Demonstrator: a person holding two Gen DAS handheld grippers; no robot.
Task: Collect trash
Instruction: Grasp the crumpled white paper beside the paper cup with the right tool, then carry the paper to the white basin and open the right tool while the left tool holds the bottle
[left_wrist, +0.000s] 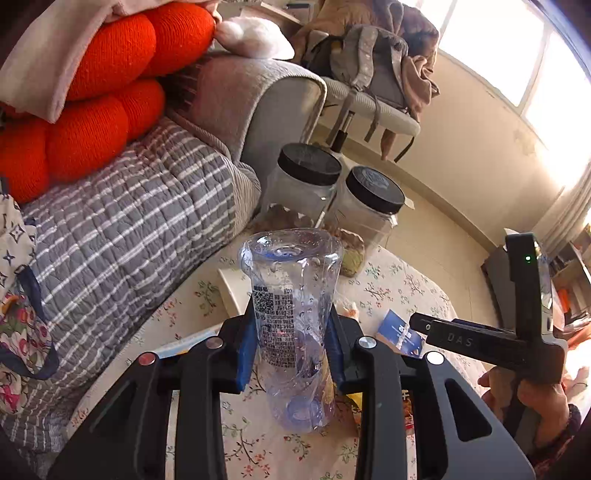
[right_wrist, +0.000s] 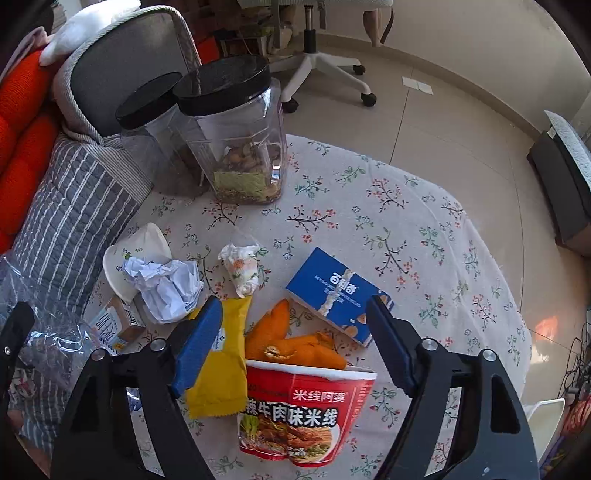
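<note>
1. Far left, we have the left tool (left_wrist: 291, 332) clenched on a clear plastic bottle (left_wrist: 291, 306), blue pads pressing its crumpled sides. It hangs above the flowered desk (left_wrist: 399, 280), clear of the cloth as far as we can tell, with the striped sofa (left_wrist: 122, 229) alongside.
2. Moving right on the desk, a white cup (right_wrist: 125, 266) lies with a crumpled paper ball (right_wrist: 166, 284) against it and a small carton (right_wrist: 114, 325) just beside.
3. Next come a wadded wrapper (right_wrist: 240, 269), a yellow packet (right_wrist: 218, 362) and orange peel (right_wrist: 291, 343), all untouched.
4. Now the right tool (right_wrist: 295, 343): we see its jaws apart, straddling the peel and the rim of the red noodle cup (right_wrist: 299, 413), pads pressing nothing.
5. Right again, a blue box (right_wrist: 332, 291) lies flat near that tool's right finger.
6. Behind everything, two black-lidded jars (right_wrist: 232, 129) stand upright.
7. Our read: one piece is in hand and not yet binned, no bin shows, and most of the litter is left.
</note>
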